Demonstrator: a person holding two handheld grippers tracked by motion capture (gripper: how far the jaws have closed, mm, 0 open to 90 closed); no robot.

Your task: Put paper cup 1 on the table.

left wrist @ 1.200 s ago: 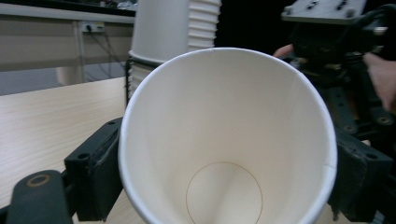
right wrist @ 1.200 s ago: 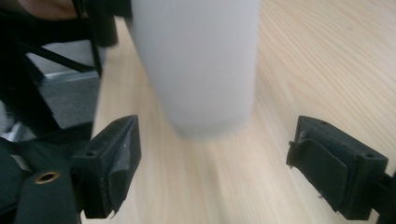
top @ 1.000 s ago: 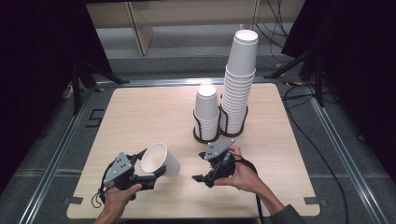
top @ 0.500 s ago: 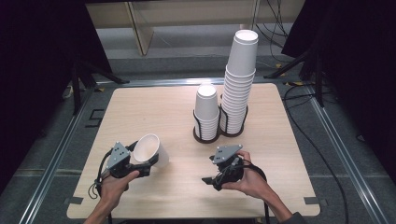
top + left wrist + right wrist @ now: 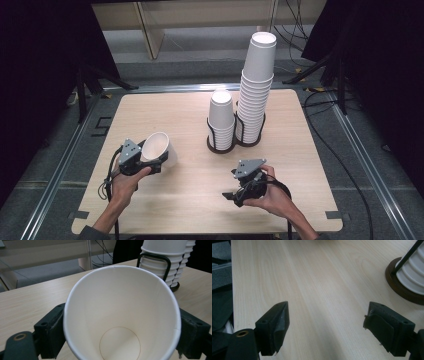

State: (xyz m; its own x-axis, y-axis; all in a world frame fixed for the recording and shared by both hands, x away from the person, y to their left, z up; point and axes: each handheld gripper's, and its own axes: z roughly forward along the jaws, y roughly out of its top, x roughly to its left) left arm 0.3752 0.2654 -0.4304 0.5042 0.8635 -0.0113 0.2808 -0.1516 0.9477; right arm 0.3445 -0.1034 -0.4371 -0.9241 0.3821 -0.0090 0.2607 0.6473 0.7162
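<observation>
While my left gripper [image 5: 156, 162] clamps a white paper cup [image 5: 159, 148] tilted over the pale wooden table [image 5: 165, 112], near its left edge, my right gripper [image 5: 235, 196] hovers with jaws wide and empty. Dark curtains and grey floor surround the tabletop; cup stacks [image 5: 257, 85] stand behind.

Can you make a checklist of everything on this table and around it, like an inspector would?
Surface: light wooden table, bare between things.
Job's things: white paper cup lying tilted, mouth toward the camera; short stack of white cups and tall stack in a black wire holder.
Clutter: nothing seen.
Grippers: left gripper has its jaws pressed on the cup's sides; right gripper open, nothing between its jaws.
Cables: black cables on the floor at right.
Surroundings: grey floor, dark curtains, metal frame rails.
</observation>
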